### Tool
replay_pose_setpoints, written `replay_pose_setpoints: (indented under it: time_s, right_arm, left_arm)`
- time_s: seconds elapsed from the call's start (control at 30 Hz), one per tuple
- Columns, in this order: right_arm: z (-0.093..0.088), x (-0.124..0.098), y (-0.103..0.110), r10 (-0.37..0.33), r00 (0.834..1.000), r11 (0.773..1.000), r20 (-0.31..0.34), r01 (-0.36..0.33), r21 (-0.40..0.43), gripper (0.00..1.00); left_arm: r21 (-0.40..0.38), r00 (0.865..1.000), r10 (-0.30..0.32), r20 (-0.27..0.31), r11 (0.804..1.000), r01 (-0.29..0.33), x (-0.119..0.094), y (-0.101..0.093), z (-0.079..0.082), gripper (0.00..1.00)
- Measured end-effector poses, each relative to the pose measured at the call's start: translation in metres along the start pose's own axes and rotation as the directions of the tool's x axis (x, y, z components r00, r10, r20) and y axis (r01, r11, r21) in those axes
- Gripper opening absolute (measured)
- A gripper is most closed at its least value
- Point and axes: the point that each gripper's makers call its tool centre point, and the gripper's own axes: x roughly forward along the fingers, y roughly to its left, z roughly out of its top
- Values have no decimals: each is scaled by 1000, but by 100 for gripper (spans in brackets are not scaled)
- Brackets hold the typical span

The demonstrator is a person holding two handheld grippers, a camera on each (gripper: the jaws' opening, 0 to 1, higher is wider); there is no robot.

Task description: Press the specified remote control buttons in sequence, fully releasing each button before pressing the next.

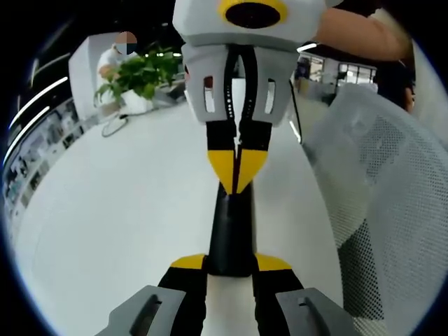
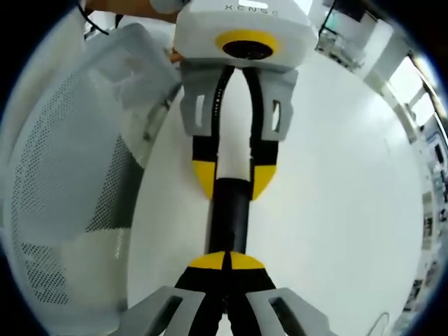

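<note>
Item 1, left gripper point(image 1: 231, 262): grey moulded arms, black fingers, glossy yellow tips; in the left gripper view the jaws stand narrow, one tip on each long side of the remote control point(image 1: 229, 231), clasping it.

Item 2, remote control: slim black bar, smooth matte casing, lying flat on the table point(image 1: 105, 210) and running straight away between the two grippers.

Item 3, right gripper point(image 1: 238, 168): same build, white housing above; it enters from the top of the view, its yellow tips drawn together into a single wedge that rests on the far end of the remote control.

Item 4, table: broad, plain white, smooth top.

Item 5, chair back point(image 1: 378, 182): white perforated mesh on a curved white frame, just beside the table at the right.

Item 6, pot point(image 1: 136, 103): white, rounded, at the far edge; contents, a green leafy plant point(image 1: 140, 73); a thin dark cable point(image 1: 112, 126) loops on the surface near it.

Item 7, a person's bare arm point(image 1: 357, 31) behind the right gripper's housing.

Cross-reference, right gripper view: right gripper point(image 2: 229, 260) at the bottom, tips pinched together and touching the near end of the remote control point(image 2: 227, 213); left gripper point(image 2: 233, 175) beyond, its tips flanking the black bar; chair back point(image 2: 63, 175) at the left; table point(image 2: 336, 196) at the right.
</note>
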Motion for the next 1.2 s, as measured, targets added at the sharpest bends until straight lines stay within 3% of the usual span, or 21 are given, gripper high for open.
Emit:
replay_pose_setpoints:
  time_s: [0.63, 1.2]
  right_arm:
    - [-1, 9, -1, 21, 999, 1000, -27, -21, -22, 0]
    - [-3, 9, -3, 10, 1000, 1000, -8, -10, 1, 0]
  left_arm:
    - [-3, 1000, -2, 5, 1000, 2, -1, -1, 1, 23]
    - [-10, 1000, 1, 2, 1000, -1, 0, 1, 0, 23]
